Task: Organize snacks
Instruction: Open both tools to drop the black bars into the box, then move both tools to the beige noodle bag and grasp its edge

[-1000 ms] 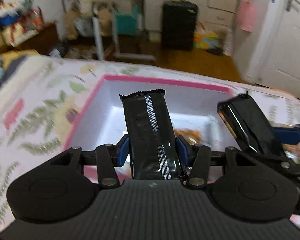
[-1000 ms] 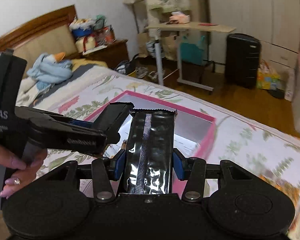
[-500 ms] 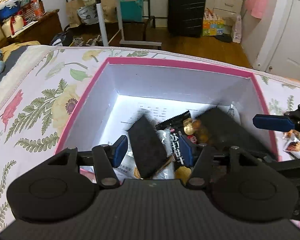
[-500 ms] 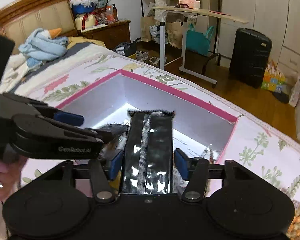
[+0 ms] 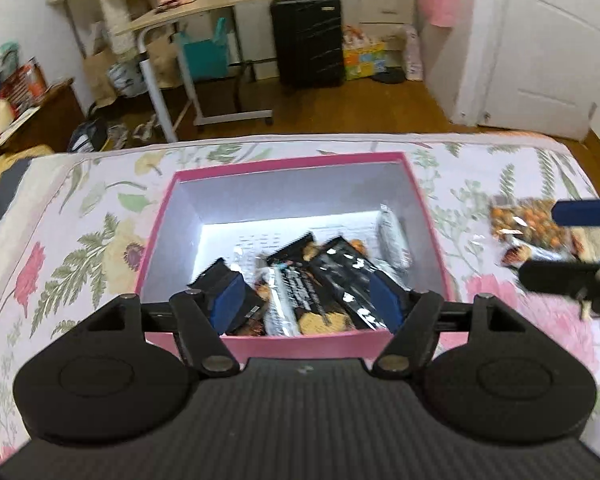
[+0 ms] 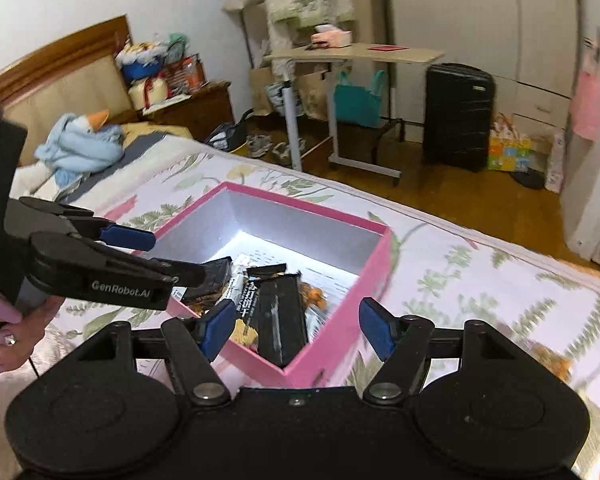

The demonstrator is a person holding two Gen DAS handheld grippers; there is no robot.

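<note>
Snack packets (image 5: 320,280) lie piled in the pink box (image 5: 300,342) on the bed (image 5: 80,248); both the left tool (image 5: 306,302) and right tool (image 6: 296,326) are opening, empty. More packets (image 5: 528,228) wait outside; a careless reach could nudge the light box.

Bed (image 5: 80,248) with floral cover. Lying directly on it: pink box (image 5: 284,340) near the middle; snack packets (image 5: 528,228) just beside the box; blue plush toy (image 6: 80,148) near the headboard.
</note>
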